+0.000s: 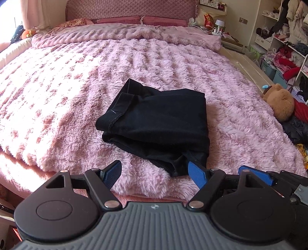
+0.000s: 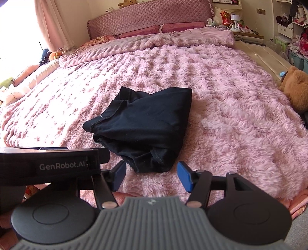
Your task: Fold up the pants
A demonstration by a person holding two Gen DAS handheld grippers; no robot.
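Note:
Black pants point(image 1: 157, 123) lie folded into a thick, roughly square bundle on the fluffy pink blanket point(image 1: 67, 86), hems on top at the left. My left gripper point(image 1: 156, 173) is open at the bundle's near edge. A loose near corner of the cloth hangs down between its blue pads, close to the right fingertip point(image 1: 196, 173). In the right wrist view the pants point(image 2: 142, 123) lie just ahead of my right gripper point(image 2: 152, 177), which is open with the bundle's near corner in front of the gap. The two grippers sit side by side; the left gripper body point(image 2: 48, 165) shows at the left.
A brown teddy bear point(image 1: 279, 102) lies at the bed's right edge beside dark clothes. Open shelves point(image 1: 284, 38) crammed with clothing stand on the right. Pillows and a padded headboard point(image 1: 130, 9) are at the far end, with a small lamp point(image 1: 219, 24) beside them.

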